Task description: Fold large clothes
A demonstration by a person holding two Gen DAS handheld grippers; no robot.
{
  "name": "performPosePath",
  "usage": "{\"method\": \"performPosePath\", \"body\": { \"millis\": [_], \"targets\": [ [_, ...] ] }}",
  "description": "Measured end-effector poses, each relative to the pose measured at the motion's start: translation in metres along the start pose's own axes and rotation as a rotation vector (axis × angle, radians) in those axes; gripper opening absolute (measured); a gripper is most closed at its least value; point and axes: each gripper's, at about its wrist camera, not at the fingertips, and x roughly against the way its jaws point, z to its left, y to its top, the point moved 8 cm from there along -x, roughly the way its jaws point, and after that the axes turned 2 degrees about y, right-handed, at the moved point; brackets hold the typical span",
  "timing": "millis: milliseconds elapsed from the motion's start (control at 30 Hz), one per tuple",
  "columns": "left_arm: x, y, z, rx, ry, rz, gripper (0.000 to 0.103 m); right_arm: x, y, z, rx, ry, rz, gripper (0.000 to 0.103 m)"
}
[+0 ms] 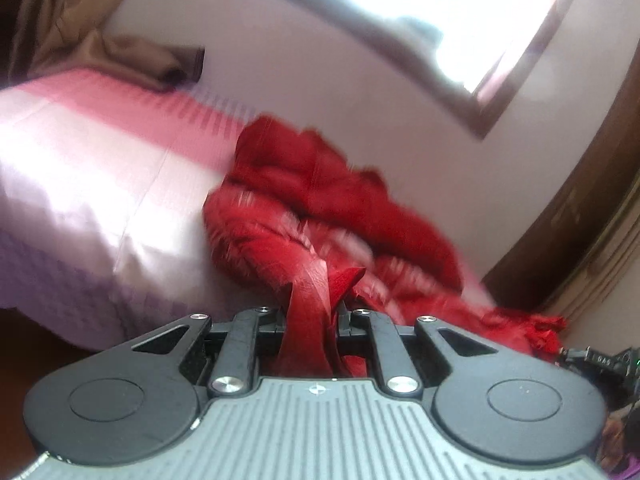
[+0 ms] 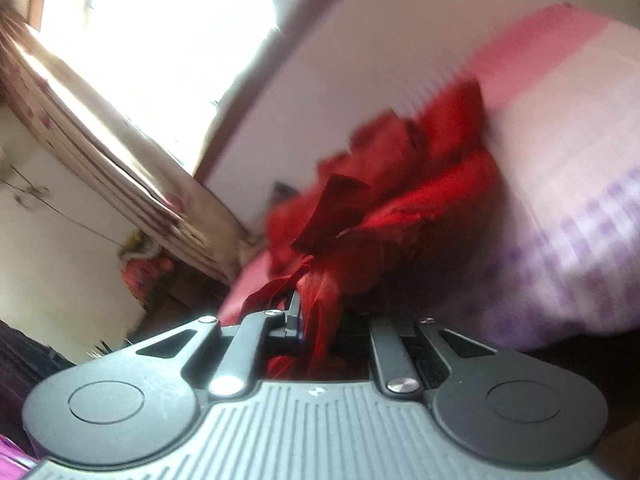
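A large red garment point(image 1: 320, 200) lies crumpled on the bed, bunched against the white wall. My left gripper point(image 1: 310, 312) is shut on a twisted fold of it, and the cloth runs taut from the jaws up to the heap. In the right wrist view the same red garment point(image 2: 384, 200) hangs in folds ahead. There my right gripper point(image 2: 320, 320) is shut on another bunch of it, and red cloth hides the fingertips. Both views are tilted and blurred by motion.
The bed point(image 1: 80, 184) has a pink and lilac checked cover, with its near edge dropping off in front of me. A brown pillow point(image 1: 152, 64) lies at the far end. A bright window point(image 1: 440, 12) and a curtain point(image 2: 100, 128) line the wall behind.
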Motion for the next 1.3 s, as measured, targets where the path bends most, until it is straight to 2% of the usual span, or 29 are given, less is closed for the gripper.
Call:
{"method": "performPosePath", "body": {
  "millis": [200, 367, 500, 800, 967, 1300],
  "targets": [
    [0.000, 0.054, -0.017, 0.047, -0.005, -0.108, 0.017, -0.014, 0.056, 0.020, 0.008, 0.053, -0.065, 0.011],
    [-0.035, 0.098, -0.024, 0.096, -0.002, -0.133, 0.017, -0.040, 0.089, 0.014, 0.015, 0.005, -0.081, 0.012],
    [-0.069, 0.119, -0.022, 0.113, 0.022, -0.128, 0.019, -0.062, 0.108, 0.002, -0.001, -0.045, -0.087, 0.012],
    [-0.146, 0.138, -0.003, 0.084, 0.103, -0.095, 0.029, -0.108, 0.134, -0.034, -0.062, -0.123, -0.103, 0.012],
    [-0.179, 0.144, 0.001, 0.069, 0.129, -0.071, 0.029, -0.132, 0.144, -0.060, -0.115, -0.162, -0.108, 0.012],
    [-0.212, 0.142, 0.013, 0.092, 0.151, -0.020, 0.034, -0.163, 0.150, -0.093, -0.199, -0.214, -0.104, 0.014]
  ]
}}
